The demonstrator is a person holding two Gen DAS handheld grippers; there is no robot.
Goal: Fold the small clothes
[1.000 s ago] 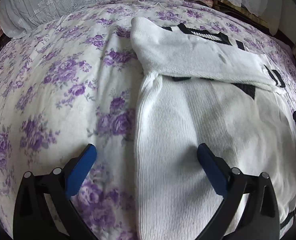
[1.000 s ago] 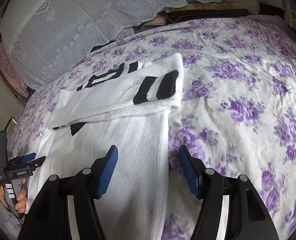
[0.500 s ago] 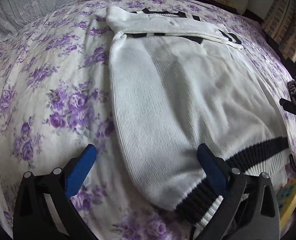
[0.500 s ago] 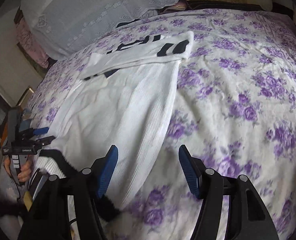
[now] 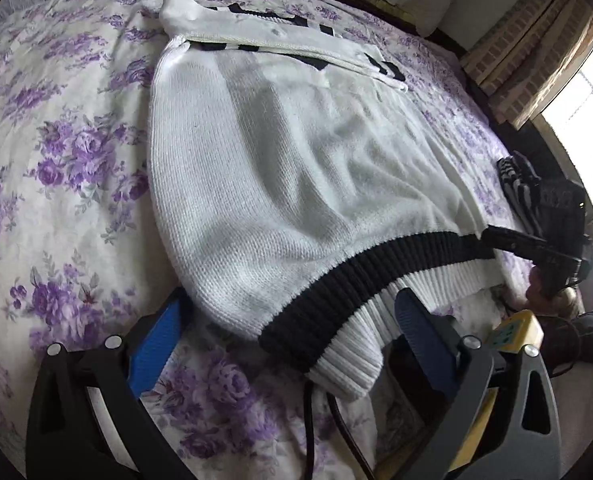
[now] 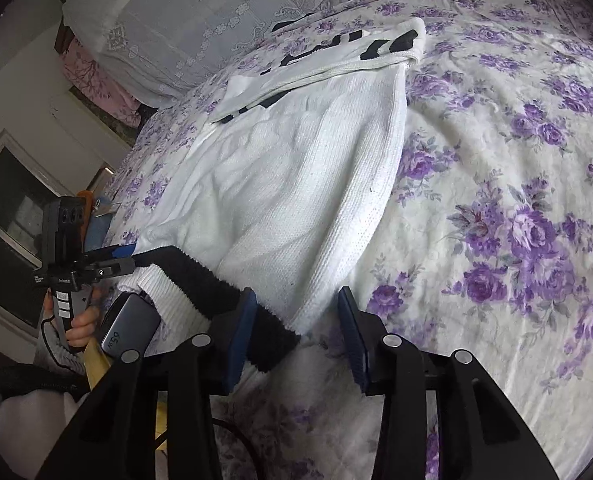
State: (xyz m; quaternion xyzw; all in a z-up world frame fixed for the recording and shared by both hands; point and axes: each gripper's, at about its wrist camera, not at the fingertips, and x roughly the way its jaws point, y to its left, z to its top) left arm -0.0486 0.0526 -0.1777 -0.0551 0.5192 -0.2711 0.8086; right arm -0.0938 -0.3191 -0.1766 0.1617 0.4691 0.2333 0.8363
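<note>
Left-wrist view, left to right: floral bedspread [image 5: 56, 168], purple roses on white, fills 9 o'clock. One white knit sweater [image 5: 280, 168] lies flat on it at centre, collar end toward 12 o'clock, sleeves folded across the top showing black bars. Black-and-white ribbed hem [image 5: 356, 300] at 5 o'clock, partly hanging over the bed edge. Two black cables run beneath the hem. One yellow box [image 5: 516, 330] at 4 o'clock, part-hidden behind the right finger.

Left gripper [image 5: 292, 340]: jaws wide apart, straddling the hem corner, pads not pressing it.

Right-wrist view: one lace-covered pillow [image 6: 200, 20] at 11 o'clock; one grey power bank [image 6: 130, 326] at 8 o'clock, just beside the hem.

Right gripper [image 6: 296, 320]: jaws have just been closing, hem corner between them; left pad touches the black band, right pad stands apart. Not clamped.

Count: one sweater, two grippers.
</note>
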